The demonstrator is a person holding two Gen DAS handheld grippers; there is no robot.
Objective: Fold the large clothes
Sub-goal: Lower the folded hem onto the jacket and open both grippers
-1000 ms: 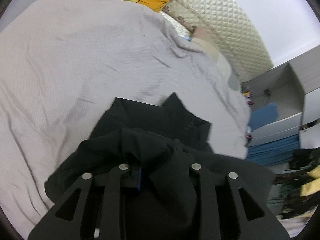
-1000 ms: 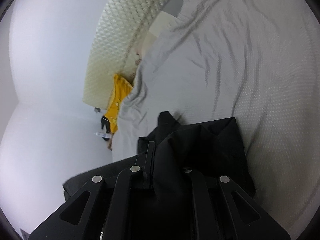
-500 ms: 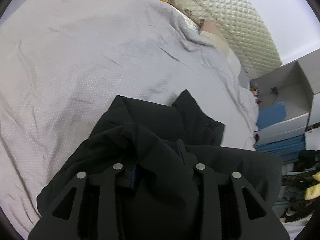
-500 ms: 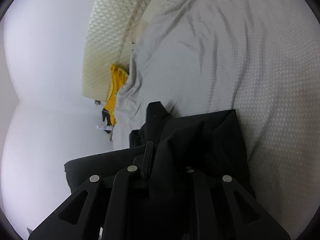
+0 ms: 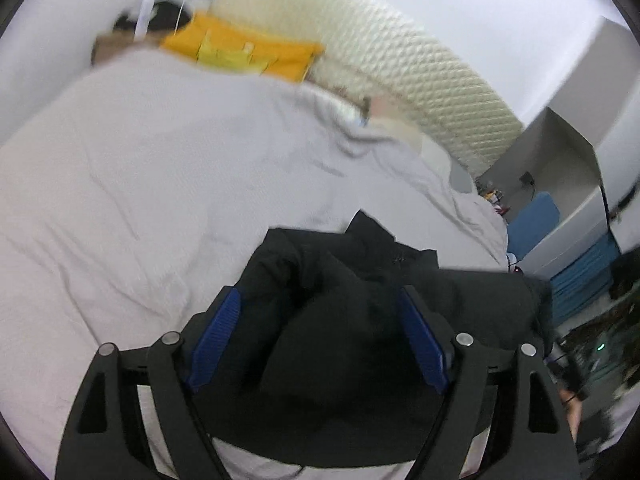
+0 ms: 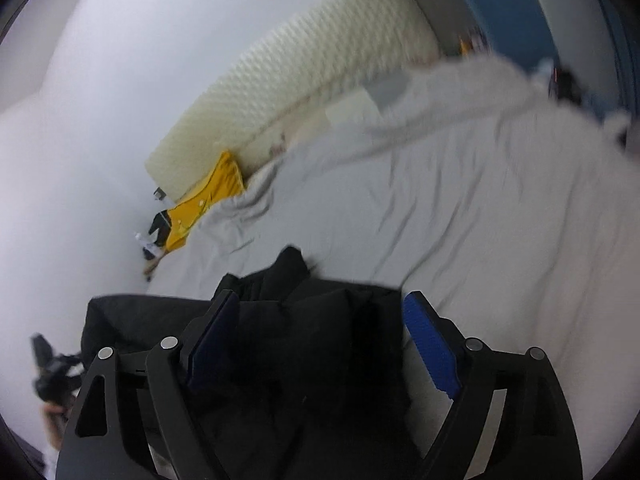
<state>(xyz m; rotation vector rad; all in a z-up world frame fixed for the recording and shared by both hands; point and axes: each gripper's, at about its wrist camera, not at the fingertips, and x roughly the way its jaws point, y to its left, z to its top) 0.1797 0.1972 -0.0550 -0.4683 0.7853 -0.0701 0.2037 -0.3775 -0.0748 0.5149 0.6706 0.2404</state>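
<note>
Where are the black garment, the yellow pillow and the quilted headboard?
black garment (image 5: 352, 344): left wrist view, bunched middle.
yellow pillow (image 5: 244, 50): left wrist view, its centre.
quilted headboard (image 6: 304, 92): right wrist view, padded face.

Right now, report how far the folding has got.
Done: the black garment lies bunched in a rough fold on the grey bedsheet. In hand: nothing; left gripper and right gripper are both open above it. Left: flattening and squaring, judging by its lumpy surface.

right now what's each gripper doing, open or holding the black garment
Left gripper: open, black garment lying loose between its fingers.
Right gripper: open, same garment between its fingers, not clamped.
</note>
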